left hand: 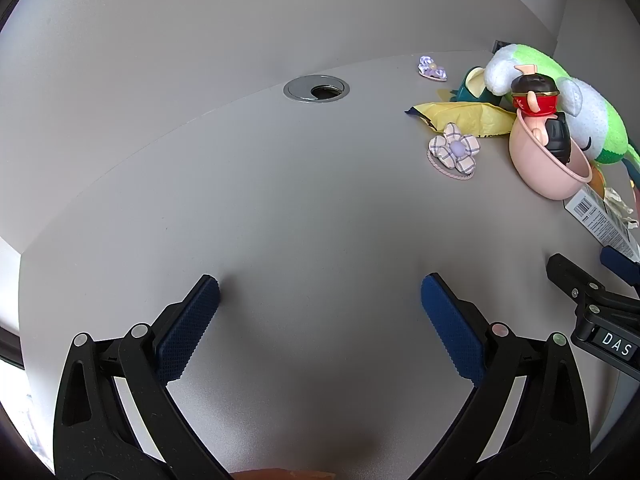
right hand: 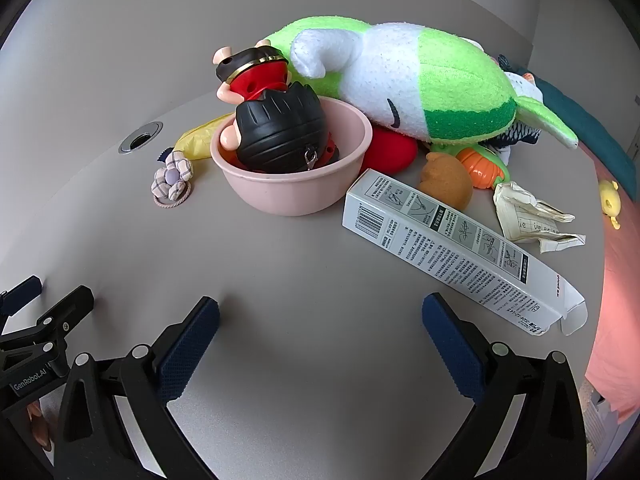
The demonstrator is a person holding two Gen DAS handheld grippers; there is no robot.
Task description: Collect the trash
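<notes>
Carton [right hand: 460, 248] just beyond right hand-held gripper [right hand: 320, 320] — untouched

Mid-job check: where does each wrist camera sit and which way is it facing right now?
Left wrist: on the left tongs, angled down at bare grey table; open, empty; right tongs at its right edge.
Right wrist: on the right tongs, angled down toward the white carton and crumpled paper; open, empty; left tongs at its left edge.
Shared: pink bowl, flower hair tie, green plush.
</notes>
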